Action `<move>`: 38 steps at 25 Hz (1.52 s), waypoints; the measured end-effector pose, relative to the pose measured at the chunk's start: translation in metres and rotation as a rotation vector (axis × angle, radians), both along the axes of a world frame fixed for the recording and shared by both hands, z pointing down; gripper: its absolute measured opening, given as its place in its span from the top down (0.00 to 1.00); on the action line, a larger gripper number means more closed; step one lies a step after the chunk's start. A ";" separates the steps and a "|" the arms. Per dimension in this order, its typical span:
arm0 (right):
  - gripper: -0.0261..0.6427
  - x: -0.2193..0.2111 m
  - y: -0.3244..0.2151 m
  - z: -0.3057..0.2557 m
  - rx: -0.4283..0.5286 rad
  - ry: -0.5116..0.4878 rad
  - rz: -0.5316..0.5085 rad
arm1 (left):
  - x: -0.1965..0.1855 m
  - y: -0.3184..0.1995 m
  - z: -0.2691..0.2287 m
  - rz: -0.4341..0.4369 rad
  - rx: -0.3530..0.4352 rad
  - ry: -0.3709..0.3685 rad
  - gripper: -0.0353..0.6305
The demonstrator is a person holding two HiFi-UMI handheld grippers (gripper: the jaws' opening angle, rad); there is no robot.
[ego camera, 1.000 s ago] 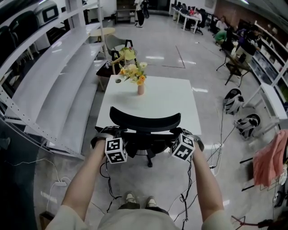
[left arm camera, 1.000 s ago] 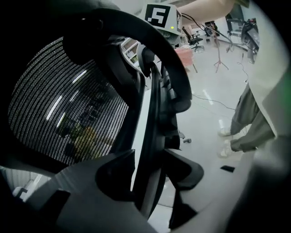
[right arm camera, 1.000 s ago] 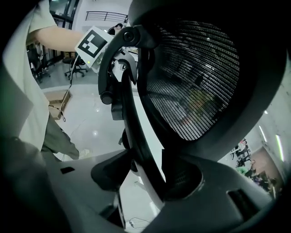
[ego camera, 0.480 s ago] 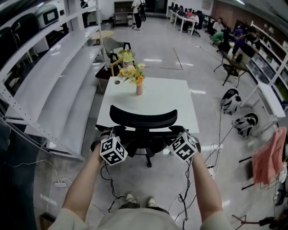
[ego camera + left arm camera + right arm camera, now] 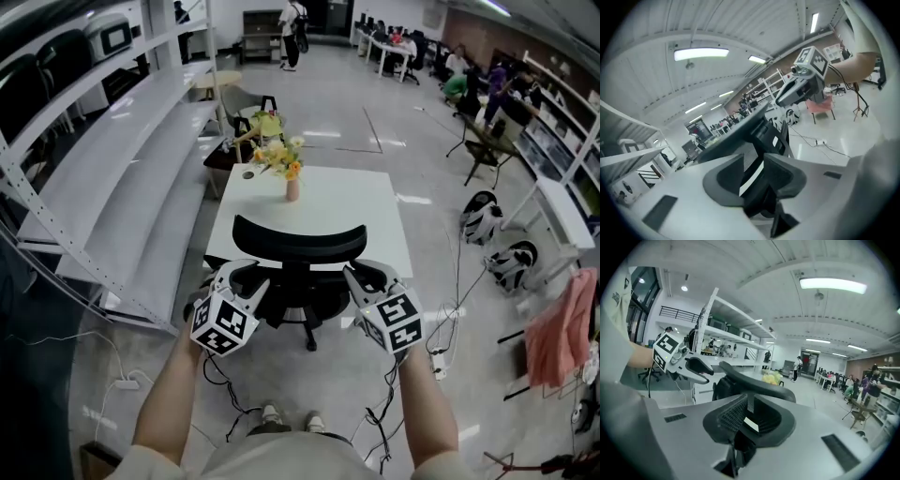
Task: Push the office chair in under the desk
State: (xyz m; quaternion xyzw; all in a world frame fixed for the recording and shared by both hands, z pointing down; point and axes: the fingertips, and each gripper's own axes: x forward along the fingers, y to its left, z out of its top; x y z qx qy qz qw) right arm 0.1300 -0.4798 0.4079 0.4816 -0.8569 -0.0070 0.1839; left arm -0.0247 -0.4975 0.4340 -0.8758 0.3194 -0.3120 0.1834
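Note:
The black office chair (image 5: 298, 246) stands with its seat partly under the white desk (image 5: 323, 211), its curved backrest toward me. My left gripper (image 5: 246, 277) is raised by the backrest's left end and my right gripper (image 5: 362, 277) by its right end; neither touches the chair. In the left gripper view the left gripper (image 5: 753, 161) shows a clear gap with only the chair (image 5: 757, 125) beyond. In the right gripper view the right gripper (image 5: 747, 403) is down to a thin slit. Both sets of jaws have just been closing, with nothing between them.
A vase of flowers (image 5: 292, 186) stands at the desk's far edge. Long white shelving (image 5: 112, 178) runs along the left. Cables (image 5: 223, 373) trail on the floor by my feet. Bags (image 5: 484, 212) and a pink cloth (image 5: 555, 330) are at the right; people are far back.
Both grippers have risen from beside the seat to the level of the backrest's ends and rolled, marker cubes turned outward. Their jaws look narrower. The chair has not visibly moved.

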 end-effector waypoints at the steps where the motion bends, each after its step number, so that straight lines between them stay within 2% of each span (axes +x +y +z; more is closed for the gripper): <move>1: 0.89 -0.003 0.004 -0.009 0.021 -0.010 0.000 | -0.001 0.003 -0.011 -0.006 0.017 0.027 0.75; 6: 0.91 -0.021 0.030 -0.059 0.166 -0.017 -0.032 | -0.006 0.015 -0.073 -0.063 0.132 0.147 0.81; 9: 0.91 -0.029 0.048 -0.093 0.235 -0.096 -0.043 | -0.011 0.023 -0.109 -0.106 0.217 0.205 0.87; 15: 0.95 -0.015 0.074 -0.145 0.264 -0.341 0.025 | -0.015 0.049 -0.168 -0.123 0.320 0.387 0.88; 19: 0.95 -0.005 0.092 -0.165 0.325 -0.351 0.065 | -0.015 0.073 -0.193 -0.108 0.364 0.484 0.89; 23: 0.95 0.001 0.109 -0.169 0.359 -0.327 0.092 | -0.020 0.091 -0.193 -0.140 0.331 0.544 0.92; 27: 0.95 -0.001 0.118 -0.163 0.383 -0.286 0.085 | -0.022 0.098 -0.184 -0.150 0.304 0.562 0.93; 34: 0.95 0.001 0.117 -0.125 0.331 -0.240 0.138 | -0.026 0.098 -0.146 -0.166 0.217 0.578 0.94; 38: 0.95 0.004 0.115 -0.105 0.284 -0.243 0.148 | -0.026 0.099 -0.124 -0.176 0.204 0.562 0.94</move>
